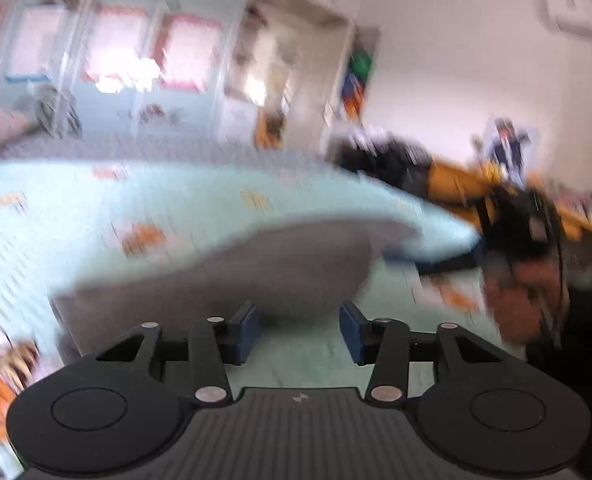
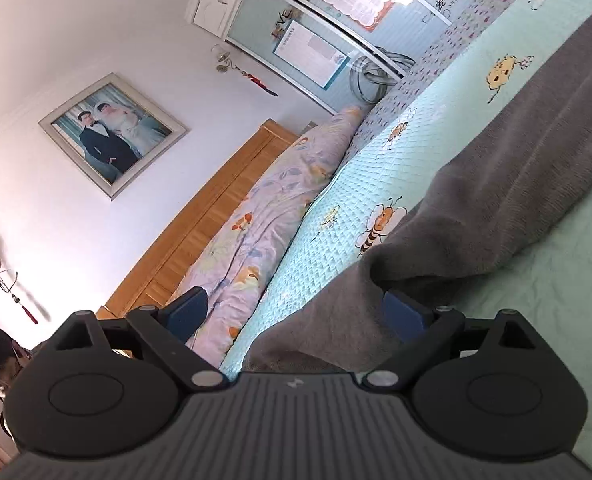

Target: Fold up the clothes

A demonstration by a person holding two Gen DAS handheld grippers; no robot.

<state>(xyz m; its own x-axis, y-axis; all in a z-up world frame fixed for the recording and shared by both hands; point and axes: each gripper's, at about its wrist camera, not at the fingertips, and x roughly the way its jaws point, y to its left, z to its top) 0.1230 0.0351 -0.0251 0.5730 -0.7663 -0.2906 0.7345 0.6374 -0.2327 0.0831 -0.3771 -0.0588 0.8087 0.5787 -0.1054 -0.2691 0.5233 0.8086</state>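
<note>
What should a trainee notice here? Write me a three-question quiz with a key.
1. True or false: the left gripper is shut on the grey garment.
2. What reaches in between the fingers of the right gripper? A) the grey garment B) a hanger C) a sock
3. Fill in: the mint bedspread is printed with cartoon ____.

Key: 1 false, its fingers stand apart; 2 A; 3 bees.
</note>
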